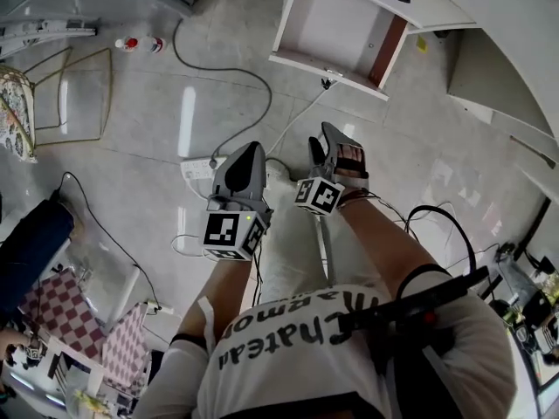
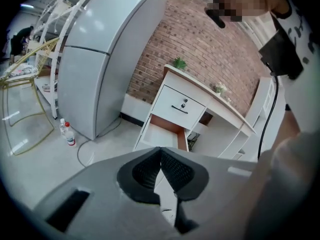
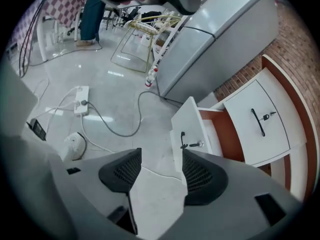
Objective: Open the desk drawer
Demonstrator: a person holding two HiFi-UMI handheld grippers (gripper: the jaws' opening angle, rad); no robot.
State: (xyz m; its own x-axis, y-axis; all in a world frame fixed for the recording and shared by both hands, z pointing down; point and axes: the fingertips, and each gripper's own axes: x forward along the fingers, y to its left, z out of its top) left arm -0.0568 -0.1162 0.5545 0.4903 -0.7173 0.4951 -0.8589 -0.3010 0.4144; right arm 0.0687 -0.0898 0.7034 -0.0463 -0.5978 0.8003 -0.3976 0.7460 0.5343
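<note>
The white desk point(image 1: 454, 11) stands at the top right of the head view. Its lower drawer point(image 1: 336, 29) is pulled out and looks empty; in the right gripper view the drawer front point(image 3: 187, 129) carries a black handle point(image 3: 184, 140) with a key beside it. The upper drawer point(image 3: 260, 121) is closed. Both grippers hang in the air over the floor, well short of the drawer. My left gripper point(image 1: 251, 151) has its pads together, as the left gripper view point(image 2: 160, 154) shows. My right gripper point(image 1: 323, 142) stands open point(image 3: 161, 154) with nothing between its fingers.
A power strip point(image 1: 199, 168) and long cables point(image 1: 236, 77) lie on the glossy floor between me and the desk. A water bottle point(image 1: 140, 44) stands beside a grey fridge point(image 2: 100, 59). A wire-frame chair point(image 1: 74, 94) is at the left.
</note>
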